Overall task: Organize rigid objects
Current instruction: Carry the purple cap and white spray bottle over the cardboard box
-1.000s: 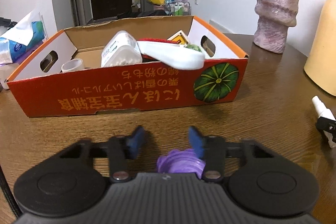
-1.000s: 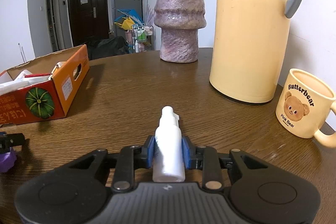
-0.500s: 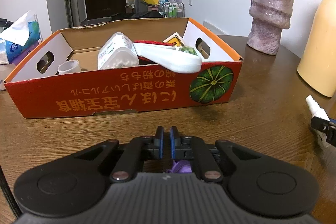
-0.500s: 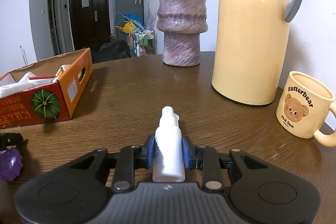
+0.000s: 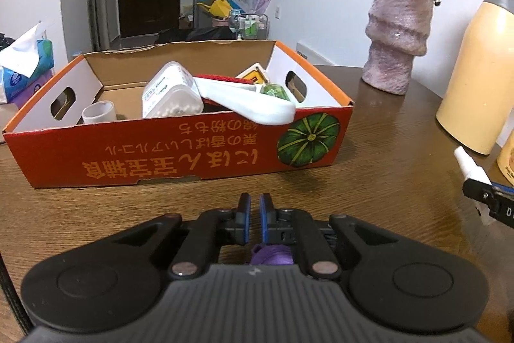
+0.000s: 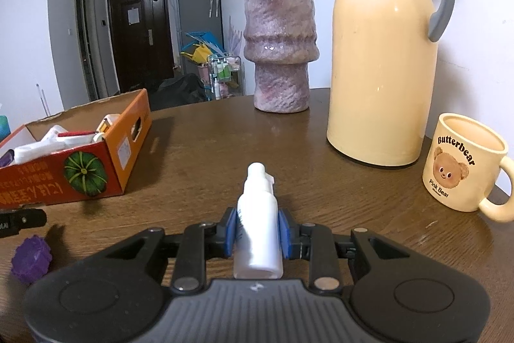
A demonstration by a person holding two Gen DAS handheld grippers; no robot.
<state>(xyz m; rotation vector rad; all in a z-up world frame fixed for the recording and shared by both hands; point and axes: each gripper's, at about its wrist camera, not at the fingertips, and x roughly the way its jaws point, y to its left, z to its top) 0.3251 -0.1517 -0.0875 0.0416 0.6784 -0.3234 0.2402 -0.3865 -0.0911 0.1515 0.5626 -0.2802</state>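
Jaws over half-hidden purple ball (image 5: 271, 253)

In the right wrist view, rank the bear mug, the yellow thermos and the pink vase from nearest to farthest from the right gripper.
1. Bear mug, near right on the table.
2. Yellow thermos, behind the mug, right of centre.
3. Pink vase, farthest back, centre.
The right gripper holds a white spray bottle.

I hold both grippers low over the counter (image 5: 369, 182), each angled downward and forward. My left gripper (image 5: 253, 214) has its blue pads (image 5: 244, 219) drawn together, only a thin slit between them and nothing pinched at the tips. My right gripper (image 6: 257, 230) is clamped on a white spray bottle (image 6: 258, 224), a blue pad (image 6: 230, 230) pressed flat against each side, nozzle pointing away from me.
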